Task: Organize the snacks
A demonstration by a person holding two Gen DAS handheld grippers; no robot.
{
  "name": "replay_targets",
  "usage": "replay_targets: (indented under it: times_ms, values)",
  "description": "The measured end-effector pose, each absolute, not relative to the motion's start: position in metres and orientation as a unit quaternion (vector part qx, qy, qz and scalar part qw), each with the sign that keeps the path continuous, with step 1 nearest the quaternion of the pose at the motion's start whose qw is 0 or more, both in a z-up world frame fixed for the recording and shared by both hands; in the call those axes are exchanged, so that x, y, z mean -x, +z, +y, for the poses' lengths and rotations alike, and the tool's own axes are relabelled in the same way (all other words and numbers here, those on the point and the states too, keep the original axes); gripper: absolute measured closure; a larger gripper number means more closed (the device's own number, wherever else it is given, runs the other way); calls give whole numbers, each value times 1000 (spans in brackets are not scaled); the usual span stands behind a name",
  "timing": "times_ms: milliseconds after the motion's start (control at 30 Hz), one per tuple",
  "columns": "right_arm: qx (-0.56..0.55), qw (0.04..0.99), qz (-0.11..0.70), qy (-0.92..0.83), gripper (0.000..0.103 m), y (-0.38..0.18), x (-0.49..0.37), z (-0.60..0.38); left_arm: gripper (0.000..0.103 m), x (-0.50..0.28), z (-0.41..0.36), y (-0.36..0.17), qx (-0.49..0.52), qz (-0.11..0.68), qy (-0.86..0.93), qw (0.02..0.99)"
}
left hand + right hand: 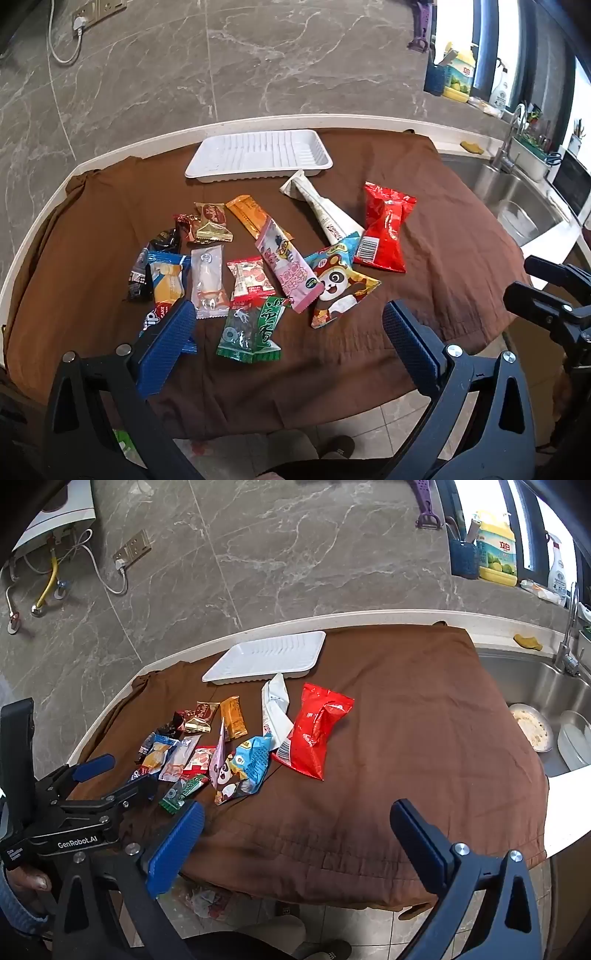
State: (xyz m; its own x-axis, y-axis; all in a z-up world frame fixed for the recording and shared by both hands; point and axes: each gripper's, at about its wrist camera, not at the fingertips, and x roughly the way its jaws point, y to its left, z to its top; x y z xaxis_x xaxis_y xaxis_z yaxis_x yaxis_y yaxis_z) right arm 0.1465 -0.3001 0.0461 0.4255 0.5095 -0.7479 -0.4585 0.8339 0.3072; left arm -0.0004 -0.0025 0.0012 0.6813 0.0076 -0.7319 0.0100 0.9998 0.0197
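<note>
Several snack packets lie scattered on a brown cloth [443, 258]. Among them are a red bag [384, 229], a panda packet [340, 288], a pink packet [290, 266], a green packet [255, 332], an orange bar [255, 216] and a white tube packet [325, 210]. An empty white tray [258, 157] sits behind them at the far edge. My left gripper [290, 325] is open and empty, hovering at the near edge over the green packet. My right gripper [295, 823] is open and empty, near the front edge, right of the pile. The red bag [314, 731] and the tray [266, 657] also show in the right wrist view.
A steel sink [546, 716] with dishes lies right of the cloth. Bottles and a blue cup [463, 557] stand on the far counter. The left gripper [114, 779] shows at the right wrist view's left side. A grey marble wall is behind.
</note>
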Motion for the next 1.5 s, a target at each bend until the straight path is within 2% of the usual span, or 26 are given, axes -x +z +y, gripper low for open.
replay_targets:
  times_ms: [100, 1500]
  values:
    - [-29, 845, 451, 287, 0, 47, -146, -301, 0, 0, 9, -1, 15, 405, 3, 914]
    - [-37, 843, 451, 292, 0, 45, -153, -300, 0, -4, -1, -2, 1, 406, 15, 914]
